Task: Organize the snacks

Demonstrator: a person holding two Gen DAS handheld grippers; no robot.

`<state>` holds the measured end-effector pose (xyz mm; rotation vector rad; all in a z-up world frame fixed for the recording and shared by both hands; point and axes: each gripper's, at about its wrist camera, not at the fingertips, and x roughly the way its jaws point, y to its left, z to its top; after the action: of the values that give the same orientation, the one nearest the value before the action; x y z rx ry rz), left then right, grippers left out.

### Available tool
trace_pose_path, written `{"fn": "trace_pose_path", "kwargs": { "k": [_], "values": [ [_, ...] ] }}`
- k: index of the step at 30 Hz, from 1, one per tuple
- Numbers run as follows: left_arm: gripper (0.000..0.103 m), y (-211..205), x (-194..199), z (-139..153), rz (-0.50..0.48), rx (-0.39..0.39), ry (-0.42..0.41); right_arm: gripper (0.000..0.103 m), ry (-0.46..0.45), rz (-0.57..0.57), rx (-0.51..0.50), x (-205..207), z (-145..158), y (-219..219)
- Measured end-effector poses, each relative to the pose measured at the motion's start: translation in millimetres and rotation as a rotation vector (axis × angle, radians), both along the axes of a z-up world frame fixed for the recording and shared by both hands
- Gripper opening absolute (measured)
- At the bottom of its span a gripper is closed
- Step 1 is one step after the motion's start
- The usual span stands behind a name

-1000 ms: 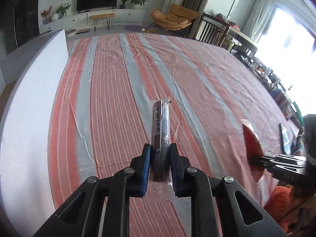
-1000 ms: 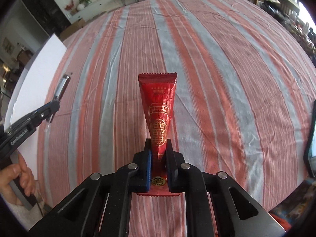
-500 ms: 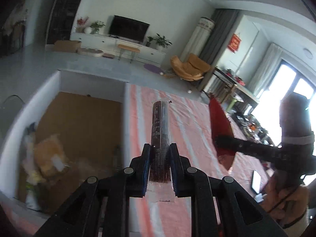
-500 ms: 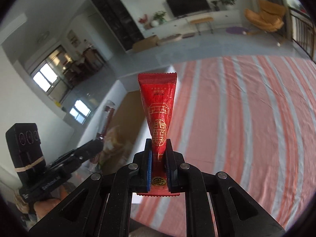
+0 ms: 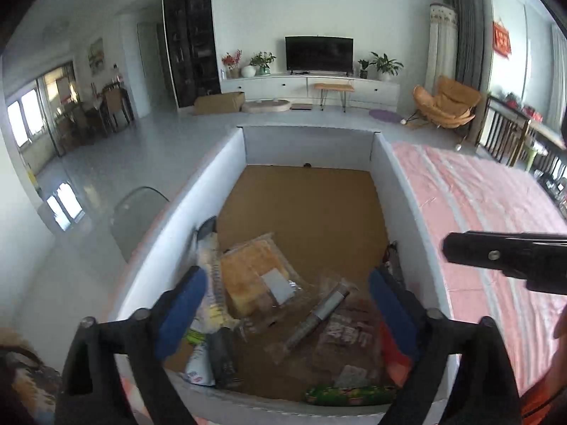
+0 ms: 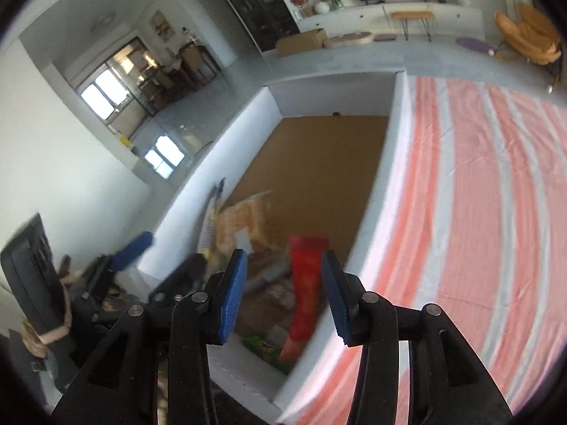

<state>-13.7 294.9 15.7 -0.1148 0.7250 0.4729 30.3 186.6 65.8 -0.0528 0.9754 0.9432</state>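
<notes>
A white-walled box (image 5: 397,191) with a brown cardboard floor holds several snacks. My left gripper (image 5: 287,304) hovers over its near end, jaws opening wide with nothing between the pads. Just below it, a dark stick snack in clear wrap (image 5: 319,315) lies loose on the pile. My right gripper (image 6: 283,297) is above the box's right wall (image 6: 386,184), its jaws opening. The red packet (image 6: 306,290) is blurred between its pads, touched by neither, its lower end down in the box. One right gripper finger (image 5: 506,255) reaches in from the right in the left wrist view.
A red and grey striped cloth (image 6: 478,194) covers the table right of the box. In the box lie a yellow cake packet (image 5: 251,272) and a green packet (image 5: 349,395) at the near wall. The far half of the box floor (image 5: 304,194) is bare.
Both grippers swung left from the striped table to above the box. Each was shut on its snack; now both jaws stand apart, the dark stick lies in the box and the red packet drops.
</notes>
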Motion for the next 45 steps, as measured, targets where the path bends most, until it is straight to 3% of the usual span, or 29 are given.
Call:
{"fn": "trace_pose_path", "kwargs": {
  "k": [3,6,10,16,30,45],
  "values": [
    [0.100,-1.4,-1.0,6.6,0.017,0.045,-0.015,0.070,-0.126,-0.041,-0.030,-11.4,11.4,-9.9],
    [0.103,-8.1,-7.9,16.3,0.084,0.062,-0.039,0.073,-0.209,-0.061,-0.063,-16.0,17.1,-18.7],
    [0.103,-19.2,-16.5,18.0,0.163,0.154,-0.087,0.079,-0.263,-0.082,-0.096,-28.0,22.0,-24.4],
    [0.103,-10.4,-21.9,18.0,0.164,0.073,-0.029,0.079,-0.286,-0.065,-0.134,-37.9,27.9,-15.8],
    [0.103,-8.2,-25.1,14.5,0.153,0.072,0.022,0.079,-0.252,-0.056,-0.175,-41.0,23.4,-10.7],
    [0.103,-6.8,-32.6,17.5,0.158,0.055,-0.003,0.079,-0.246,-0.031,-0.189,-47.9,20.0,0.5]
  ]
}}
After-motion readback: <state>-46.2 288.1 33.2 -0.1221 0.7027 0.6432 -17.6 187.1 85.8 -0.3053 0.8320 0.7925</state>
